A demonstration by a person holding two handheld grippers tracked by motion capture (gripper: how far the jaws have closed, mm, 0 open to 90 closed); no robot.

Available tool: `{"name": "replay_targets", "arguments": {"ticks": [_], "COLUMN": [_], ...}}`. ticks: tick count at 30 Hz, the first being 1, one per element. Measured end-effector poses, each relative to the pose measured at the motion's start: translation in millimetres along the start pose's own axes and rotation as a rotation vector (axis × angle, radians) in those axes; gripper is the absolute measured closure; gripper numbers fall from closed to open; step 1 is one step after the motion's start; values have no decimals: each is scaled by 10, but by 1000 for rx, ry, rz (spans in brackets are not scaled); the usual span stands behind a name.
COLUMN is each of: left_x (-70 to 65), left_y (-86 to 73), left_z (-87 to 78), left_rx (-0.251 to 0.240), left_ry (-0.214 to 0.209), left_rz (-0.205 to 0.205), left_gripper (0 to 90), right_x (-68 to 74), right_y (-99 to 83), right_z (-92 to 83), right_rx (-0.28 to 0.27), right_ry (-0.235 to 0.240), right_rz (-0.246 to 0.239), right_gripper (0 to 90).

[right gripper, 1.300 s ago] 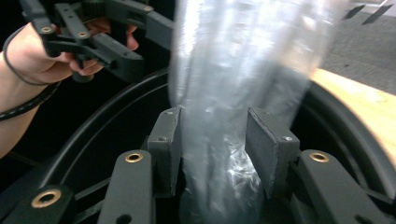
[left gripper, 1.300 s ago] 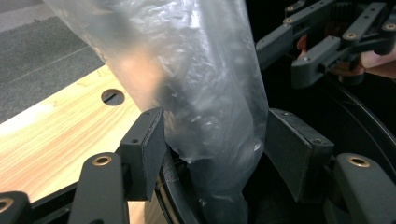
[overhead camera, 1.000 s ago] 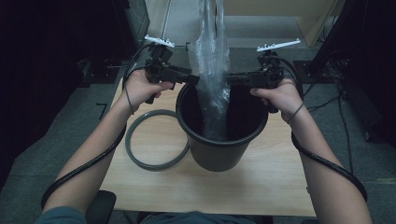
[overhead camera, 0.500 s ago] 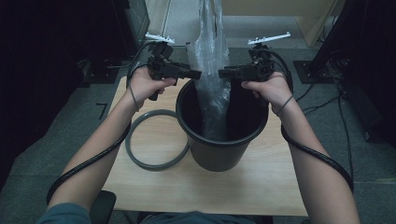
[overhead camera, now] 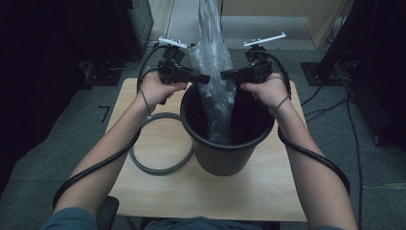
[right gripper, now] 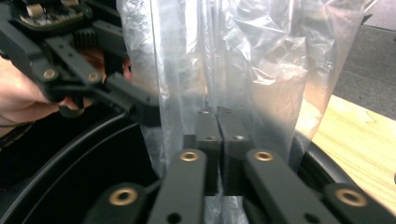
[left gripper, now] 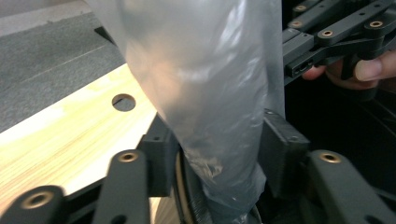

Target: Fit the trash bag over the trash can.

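Over the bin (overhead camera: 225, 153), the right claw (right gripper: 217, 122) pinches the bag (overhead camera: 216, 72); the left claw's (left gripper: 219, 140) jaws, just closing, flank it.

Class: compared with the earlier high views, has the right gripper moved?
Yes. The right gripper has moved inward, from the right rim of the black plastic bin toward the clear plastic bag; its jaws have just closed on the bag film.
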State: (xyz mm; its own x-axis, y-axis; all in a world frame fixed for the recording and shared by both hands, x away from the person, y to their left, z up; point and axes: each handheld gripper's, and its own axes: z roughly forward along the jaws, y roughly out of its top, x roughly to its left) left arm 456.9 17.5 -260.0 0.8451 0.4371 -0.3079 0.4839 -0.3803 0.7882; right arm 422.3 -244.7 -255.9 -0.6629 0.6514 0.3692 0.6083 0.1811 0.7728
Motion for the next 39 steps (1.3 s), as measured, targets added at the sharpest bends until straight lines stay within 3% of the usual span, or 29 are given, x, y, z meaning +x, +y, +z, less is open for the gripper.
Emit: {"name": "replay_targets", "arguments": {"ticks": [3,5,9,12,16,19,32,39], "left_x": [10,17,15,21,18,19,65,124], "left_y": [-1,-5,-18,-29,-38,-48,-187,-260], "left_z": [-42,-89,-128,-194,-239,-313,-492,-624], "left_rx": [-2,11,22,39,51,22,-3,-11], "left_ry": [4,-10,-9,-35,-48,-48,-44,-54], "left_rz": [-2,-30,-41,-99,-108,-92,-85,-103], "left_gripper": [673,713,806,886,896,895,894,893], "right_x": [5,3,3,-4,-39,-72,-139,-192], "right_y": [-4,-14,-46,-87,-143,-188,-449,-579], "right_z": [-10,-58,-151,-239,-381,-479,-766,-930], "right_rx": [6,2,-2,-4,-15,-29,-38,-51], "right_ry": [-1,4,9,5,-13,-10,-26,-36], "right_rz": [4,14,26,29,33,45,55,73], "right_gripper": [900,900,900,900,900,900,900,900]}}
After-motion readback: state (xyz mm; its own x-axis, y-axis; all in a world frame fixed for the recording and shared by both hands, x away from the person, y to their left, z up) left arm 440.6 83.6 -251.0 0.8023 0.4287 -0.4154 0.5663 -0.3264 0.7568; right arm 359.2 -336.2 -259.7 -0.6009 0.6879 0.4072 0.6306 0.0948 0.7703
